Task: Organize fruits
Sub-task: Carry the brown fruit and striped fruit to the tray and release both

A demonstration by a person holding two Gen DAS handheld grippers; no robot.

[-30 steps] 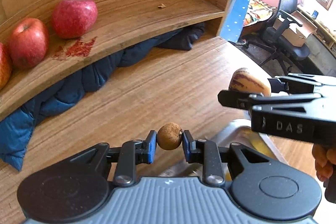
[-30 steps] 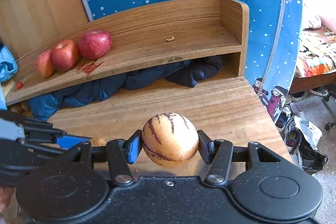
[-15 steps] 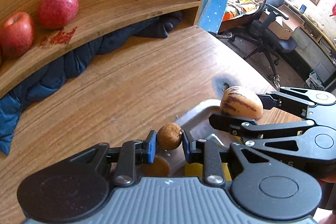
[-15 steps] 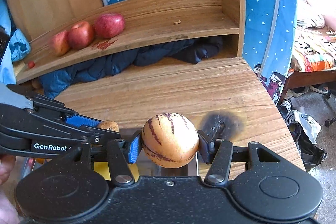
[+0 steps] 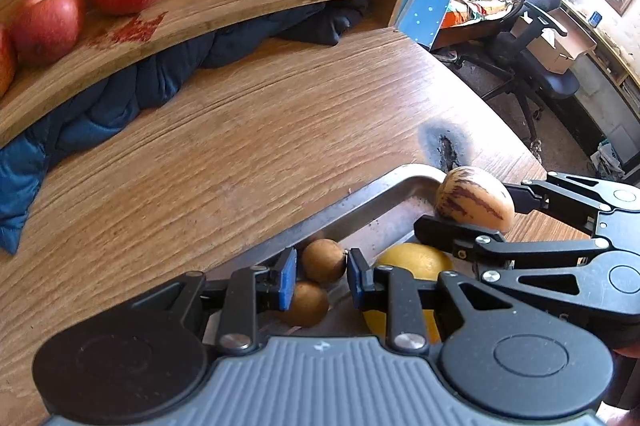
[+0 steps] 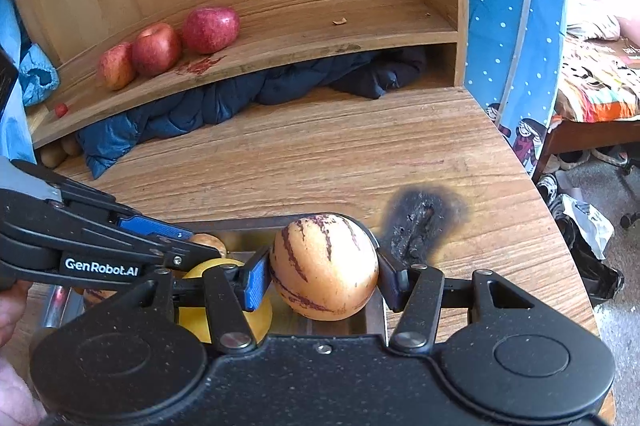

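Three apples are lined along the left end of the shelf; a blue jacket is stuffed beneath it. A burn mark is seen near the table's right edge, just beyond the metal tray. A yellow fruit and a brown one lie in the tray.

Left gripper: clamped on a small brown fruit. Right gripper: clamped on a striped melon.

Since a second ago, both grippers are brought from above bare table down over the tray's far corner.
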